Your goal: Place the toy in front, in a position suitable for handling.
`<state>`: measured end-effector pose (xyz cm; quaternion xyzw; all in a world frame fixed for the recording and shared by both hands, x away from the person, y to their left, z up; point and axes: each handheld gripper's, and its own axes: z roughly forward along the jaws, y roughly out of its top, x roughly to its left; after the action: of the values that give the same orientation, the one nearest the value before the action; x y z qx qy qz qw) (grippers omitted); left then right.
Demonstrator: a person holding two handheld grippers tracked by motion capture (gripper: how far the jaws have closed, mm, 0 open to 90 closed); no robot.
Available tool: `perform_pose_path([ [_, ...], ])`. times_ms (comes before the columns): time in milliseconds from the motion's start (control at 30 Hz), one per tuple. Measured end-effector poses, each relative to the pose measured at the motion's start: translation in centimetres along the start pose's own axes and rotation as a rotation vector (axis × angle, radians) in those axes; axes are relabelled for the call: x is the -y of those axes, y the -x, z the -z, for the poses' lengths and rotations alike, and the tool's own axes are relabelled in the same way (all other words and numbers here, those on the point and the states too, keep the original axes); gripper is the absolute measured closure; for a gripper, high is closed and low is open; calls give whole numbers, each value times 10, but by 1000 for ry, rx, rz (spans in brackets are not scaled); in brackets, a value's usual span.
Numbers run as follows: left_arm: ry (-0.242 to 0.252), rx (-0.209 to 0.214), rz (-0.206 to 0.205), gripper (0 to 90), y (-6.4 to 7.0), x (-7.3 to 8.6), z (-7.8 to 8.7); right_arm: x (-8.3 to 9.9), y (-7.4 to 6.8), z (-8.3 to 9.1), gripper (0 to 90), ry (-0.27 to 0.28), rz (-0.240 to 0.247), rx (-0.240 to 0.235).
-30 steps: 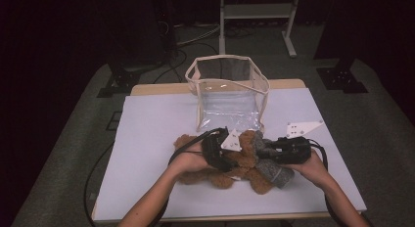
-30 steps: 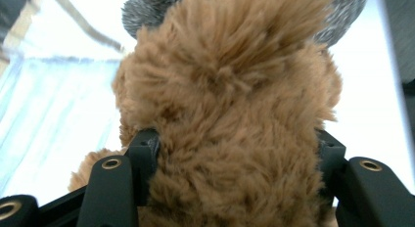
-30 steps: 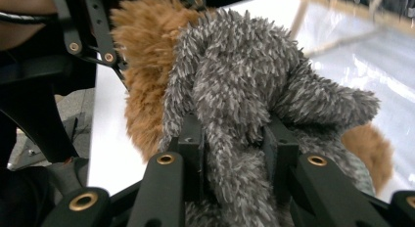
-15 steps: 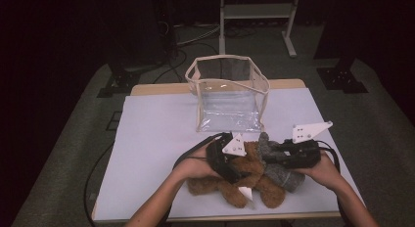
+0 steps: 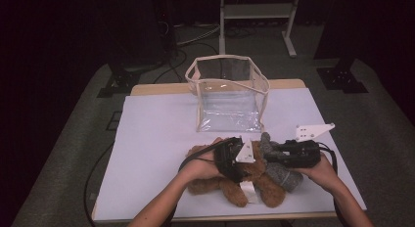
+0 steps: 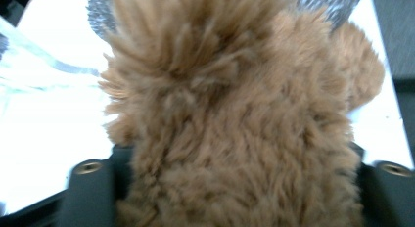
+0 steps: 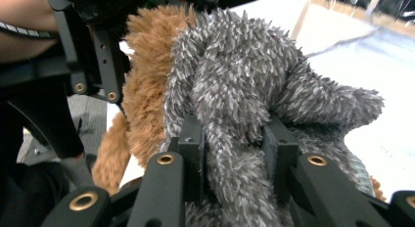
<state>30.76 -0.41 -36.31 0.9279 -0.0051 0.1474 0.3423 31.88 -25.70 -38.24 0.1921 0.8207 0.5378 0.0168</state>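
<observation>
Left tool (image 5: 234,161) clamps the brown plush toy (image 5: 254,180), fur packed between its jaws. Right tool (image 5: 281,153) grips the grey plush toy (image 7: 235,85), jaws pressed into the pile. Both hands lie low over the counter (image 5: 156,139), tools pointing inward, near the clear bag (image 5: 227,92).

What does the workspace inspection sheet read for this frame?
Surface: white table, mostly bare.
Job's things: brown plush toy and grey plush toy together at the near edge; clear bag standing open behind them.
Clutter: nothing seen.
Grippers: left gripper closed on brown fur; right gripper clamped on grey fur.
Cables: black cable over the left edge.
Surroundings: dark floor, metal stand behind.
</observation>
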Motion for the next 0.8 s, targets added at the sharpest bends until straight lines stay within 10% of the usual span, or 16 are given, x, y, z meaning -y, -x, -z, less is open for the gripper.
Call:
perform_pose_path([
  [300, 246, 10, 119, 350, -14, 3, 30, -54, -12, 17, 667, 18, 100, 18],
  [533, 372, -4, 222, 367, -13, 47, 56, -96, -32, -14, 666, -48, 187, 4],
  [800, 416, -22, 256, 374, -10, 72, 75, -101, -37, -34, 666, 3, 177, -37],
])
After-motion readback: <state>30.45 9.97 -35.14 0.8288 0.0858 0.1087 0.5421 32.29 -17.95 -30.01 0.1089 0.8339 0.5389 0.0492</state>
